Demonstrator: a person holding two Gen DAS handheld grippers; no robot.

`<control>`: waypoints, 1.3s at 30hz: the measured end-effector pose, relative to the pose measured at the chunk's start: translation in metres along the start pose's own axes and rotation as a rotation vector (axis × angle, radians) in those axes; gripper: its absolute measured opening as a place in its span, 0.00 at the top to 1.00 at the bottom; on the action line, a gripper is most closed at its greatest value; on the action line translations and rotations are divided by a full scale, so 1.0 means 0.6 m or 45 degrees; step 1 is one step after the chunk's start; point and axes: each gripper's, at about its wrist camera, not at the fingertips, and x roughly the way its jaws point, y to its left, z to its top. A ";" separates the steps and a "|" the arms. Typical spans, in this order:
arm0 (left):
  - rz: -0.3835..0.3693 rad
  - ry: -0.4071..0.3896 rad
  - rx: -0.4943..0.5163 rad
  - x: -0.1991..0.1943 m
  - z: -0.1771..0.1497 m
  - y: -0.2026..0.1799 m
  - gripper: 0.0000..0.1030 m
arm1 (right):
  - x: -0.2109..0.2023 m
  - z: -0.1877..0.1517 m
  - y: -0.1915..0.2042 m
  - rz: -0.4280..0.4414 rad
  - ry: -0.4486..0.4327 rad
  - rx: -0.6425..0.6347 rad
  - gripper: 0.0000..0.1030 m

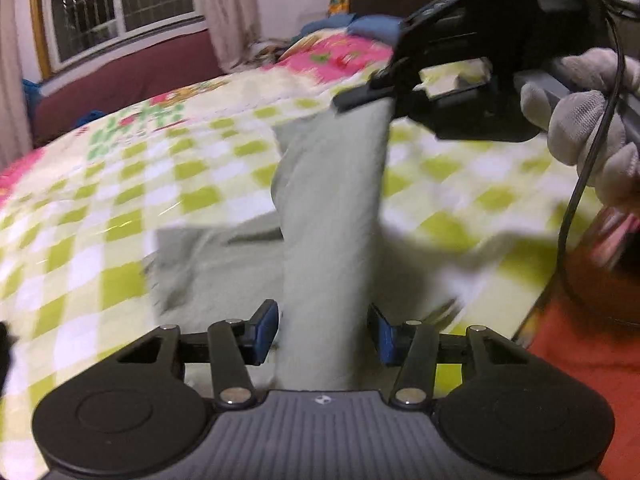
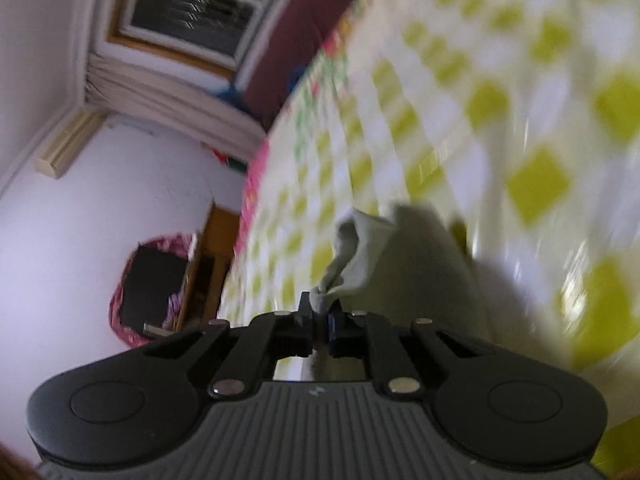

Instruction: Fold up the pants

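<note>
The right gripper (image 2: 320,316) is clenched on a bunched edge of the pants (image 2: 352,256); its own view shows the pale grey-green cloth pinched between the nearly closed jaws and rising out of them in a crumpled fold. From the left wrist view the same gripper (image 1: 362,94) hangs above the bed, a gloved hand (image 1: 588,120) behind it, with a strip of the pants (image 1: 332,216) hanging from its tips down toward the camera. The left gripper (image 1: 323,330) stands about half open; that strip runs between its blue pads (image 1: 266,332), but whether they press the cloth cannot be told, since the fabric covers their inner faces and the frame is blurred. The rest of the pants lies rumpled on the checked sheet (image 1: 120,216), left of the hanging strip and just ahead of the left gripper. Motion blur smears both views, so seams, the waistband and the leg ends are hard to make out. A dark cable (image 1: 576,184) runs down from the right gripper, and a window (image 1: 120,4) shows beyond the bed.
</note>
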 end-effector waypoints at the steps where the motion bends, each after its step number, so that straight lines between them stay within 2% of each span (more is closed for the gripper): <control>1: -0.032 -0.019 -0.013 0.001 0.009 0.000 0.40 | -0.019 0.009 0.010 -0.010 -0.038 -0.017 0.92; 4: -0.087 -0.078 -0.051 0.008 0.032 0.007 0.43 | -0.043 0.035 0.048 -0.053 -0.091 -0.105 0.92; 6: -0.086 -0.079 -0.098 0.014 0.040 0.022 0.44 | -0.013 0.044 0.074 -0.080 -0.056 -0.163 0.92; 9: -0.060 -0.051 -0.204 0.014 0.024 0.057 0.45 | 0.090 0.027 0.106 -0.101 0.087 -0.241 0.92; 13: 0.079 0.056 -0.326 0.020 -0.020 0.107 0.45 | 0.262 -0.034 0.112 -0.200 0.348 -0.375 0.83; 14: 0.080 0.079 -0.356 0.021 -0.030 0.118 0.45 | 0.292 -0.051 0.112 -0.251 0.363 -0.411 0.81; 16: 0.059 0.061 -0.418 0.010 -0.043 0.136 0.45 | 0.317 -0.069 0.107 -0.268 0.393 -0.433 0.81; 19: 0.104 0.036 -0.410 -0.008 -0.050 0.136 0.40 | 0.314 -0.069 0.100 -0.212 0.399 -0.394 0.72; 24: 0.151 0.018 -0.401 -0.030 -0.062 0.129 0.39 | 0.246 -0.053 0.120 -0.171 0.297 -0.518 0.63; 27: 0.194 -0.044 -0.354 -0.047 -0.045 0.123 0.39 | 0.208 -0.049 0.117 -0.213 0.217 -0.559 0.62; 30: 0.206 -0.068 -0.271 -0.040 -0.029 0.112 0.39 | 0.181 -0.066 0.089 -0.303 0.187 -0.605 0.61; 33: 0.194 -0.029 -0.252 -0.009 -0.022 0.107 0.39 | 0.169 -0.087 0.047 -0.377 0.203 -0.592 0.59; 35: 0.222 0.062 -0.256 0.028 -0.028 0.114 0.36 | 0.181 -0.100 0.012 -0.405 0.269 -0.547 0.60; 36: 0.251 0.112 -0.255 0.042 -0.035 0.116 0.27 | 0.187 -0.107 0.000 -0.437 0.291 -0.535 0.61; 37: 0.254 0.134 -0.271 0.048 -0.042 0.121 0.24 | 0.189 -0.111 -0.007 -0.448 0.296 -0.521 0.61; 39: 0.249 0.132 -0.305 0.037 -0.041 0.125 0.24 | 0.175 -0.112 -0.003 -0.393 0.249 -0.512 0.59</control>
